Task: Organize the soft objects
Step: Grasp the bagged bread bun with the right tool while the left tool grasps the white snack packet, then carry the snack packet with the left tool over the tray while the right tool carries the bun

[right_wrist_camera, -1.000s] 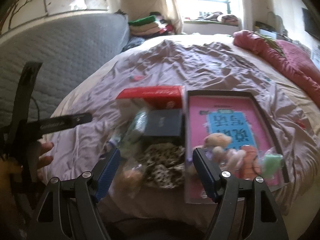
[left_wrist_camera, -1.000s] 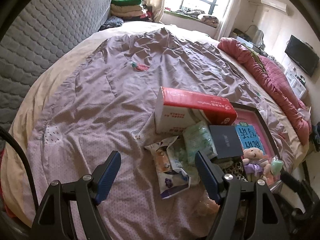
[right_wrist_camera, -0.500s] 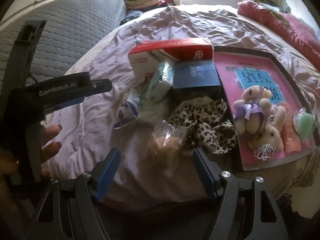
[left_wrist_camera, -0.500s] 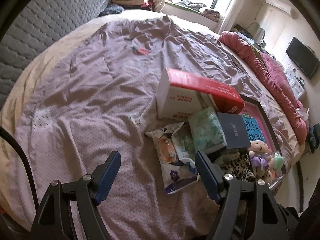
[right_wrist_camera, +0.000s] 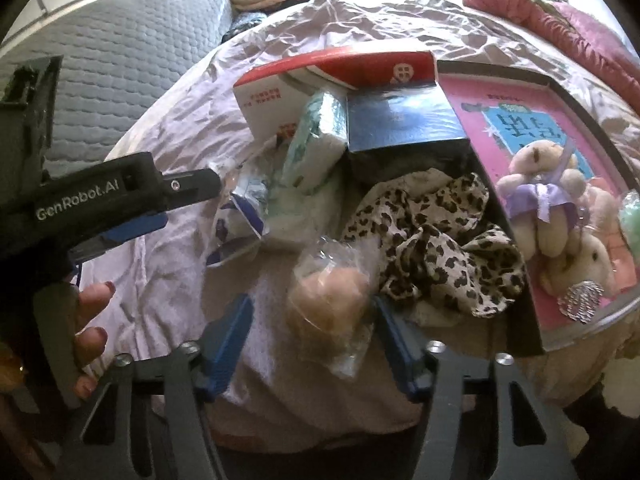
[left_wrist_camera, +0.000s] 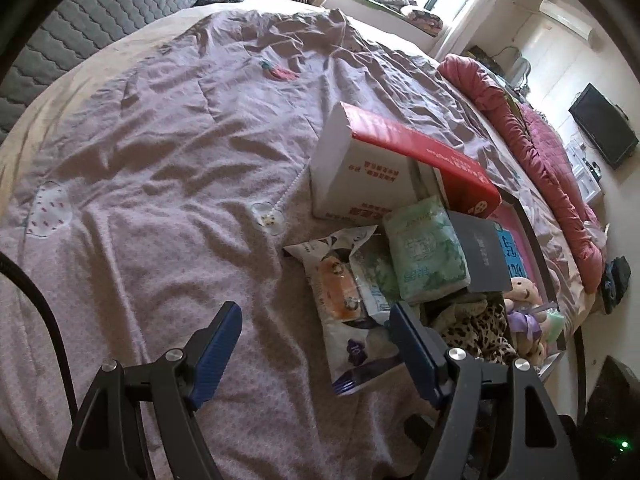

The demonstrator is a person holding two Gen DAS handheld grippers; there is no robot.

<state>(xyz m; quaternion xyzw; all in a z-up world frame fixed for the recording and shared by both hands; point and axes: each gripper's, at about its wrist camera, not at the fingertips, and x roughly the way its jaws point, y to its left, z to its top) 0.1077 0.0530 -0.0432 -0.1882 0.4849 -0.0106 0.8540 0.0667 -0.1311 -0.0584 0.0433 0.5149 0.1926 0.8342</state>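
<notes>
Clutter of soft goods on a bed covered by a mauve quilt point(left_wrist_camera: 152, 184). Right gripper point(right_wrist_camera: 310, 332), jaws just been closing, straddles a clear bag holding a tan soft item point(right_wrist_camera: 332, 300); the right pad lies at the bag's edge, the left pad stands apart, so no firm grip is evident. Left gripper point(left_wrist_camera: 316, 344) hangs with jaws spread above bare quilt, nothing between them, its right finger beside a white snack packet point(left_wrist_camera: 348, 300). Leopard-print cloth point(right_wrist_camera: 436, 240) lies just right of the bag, touching a dark box point(right_wrist_camera: 400, 128). Green tissue pack point(left_wrist_camera: 424, 252) leans against a red-and-white carton point(left_wrist_camera: 372, 176). Plush bears point(right_wrist_camera: 548, 196) rest on a pink framed board point(right_wrist_camera: 472, 108).
</notes>
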